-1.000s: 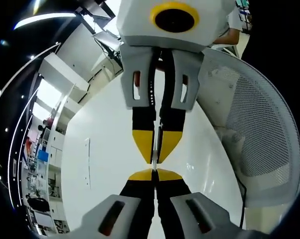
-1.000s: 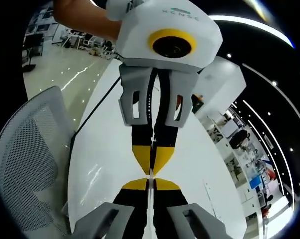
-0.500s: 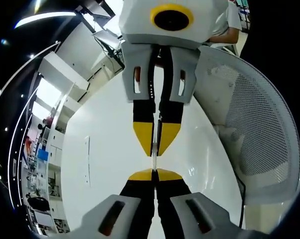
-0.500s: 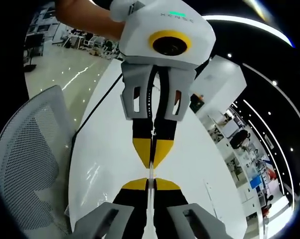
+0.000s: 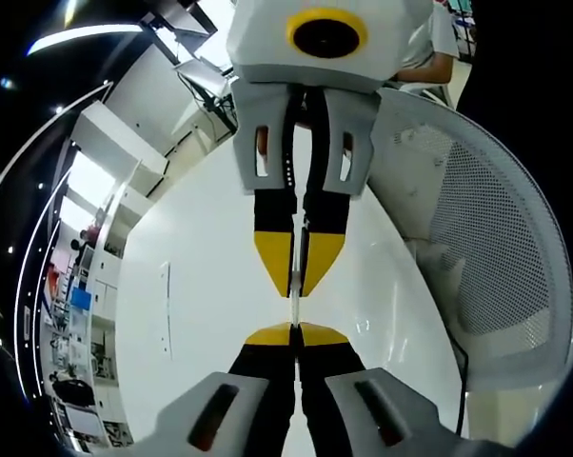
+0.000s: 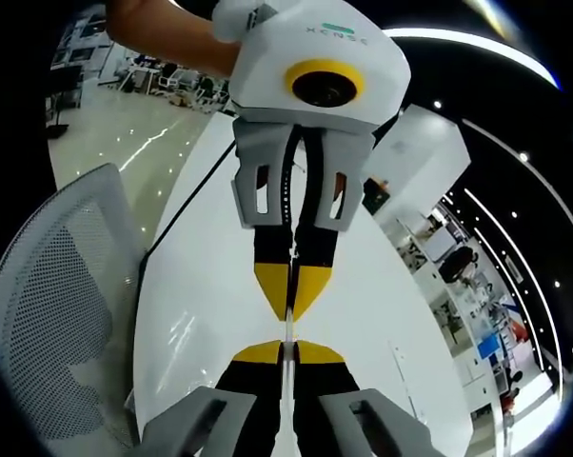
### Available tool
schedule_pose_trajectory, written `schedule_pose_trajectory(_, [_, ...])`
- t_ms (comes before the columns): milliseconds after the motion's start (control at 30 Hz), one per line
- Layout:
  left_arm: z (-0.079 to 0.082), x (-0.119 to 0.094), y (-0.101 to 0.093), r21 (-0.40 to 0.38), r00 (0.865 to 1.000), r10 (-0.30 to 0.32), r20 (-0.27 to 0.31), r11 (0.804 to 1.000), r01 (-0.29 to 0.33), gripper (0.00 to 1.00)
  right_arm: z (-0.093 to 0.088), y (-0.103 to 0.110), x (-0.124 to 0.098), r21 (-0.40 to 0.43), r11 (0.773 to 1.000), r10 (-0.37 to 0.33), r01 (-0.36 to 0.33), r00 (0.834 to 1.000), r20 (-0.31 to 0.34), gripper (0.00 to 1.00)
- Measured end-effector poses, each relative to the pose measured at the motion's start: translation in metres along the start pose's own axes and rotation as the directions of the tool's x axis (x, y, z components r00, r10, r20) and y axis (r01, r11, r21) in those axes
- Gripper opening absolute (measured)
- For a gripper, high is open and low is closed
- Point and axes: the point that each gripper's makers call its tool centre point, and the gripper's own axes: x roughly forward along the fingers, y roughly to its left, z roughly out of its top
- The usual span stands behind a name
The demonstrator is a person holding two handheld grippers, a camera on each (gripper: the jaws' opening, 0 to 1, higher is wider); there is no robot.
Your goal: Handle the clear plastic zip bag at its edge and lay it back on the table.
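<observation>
With both grippers — left gripper (image 5: 294, 333) and right gripper (image 6: 287, 350) — pinched shut on the bag (image 5: 294, 307) edge, we should lower it level onto the table (image 5: 201, 314).

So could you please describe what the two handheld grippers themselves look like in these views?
Both match. The left gripper and right gripper have pale grey slotted jaw arms that turn black, then end in yellow wedge-shaped tips. In the right gripper view the left one's white housing carries a yellow ring and small grey lettering with a green mark. A thin black cable trails across the white table.

White table (image 5: 201, 314), mesh chair (image 5: 486, 248)
</observation>
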Motion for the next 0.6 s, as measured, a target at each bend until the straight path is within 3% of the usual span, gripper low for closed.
schedule_pose_trajectory(600, [-0.0037,-0.0015,0.0000,-0.008,1.000,0.009,-0.003,1.000,-0.009,0.00,-0.0007,0.0002,-0.0011,-0.004,1.000,0.001,-0.001,1.000,0.000,0.00])
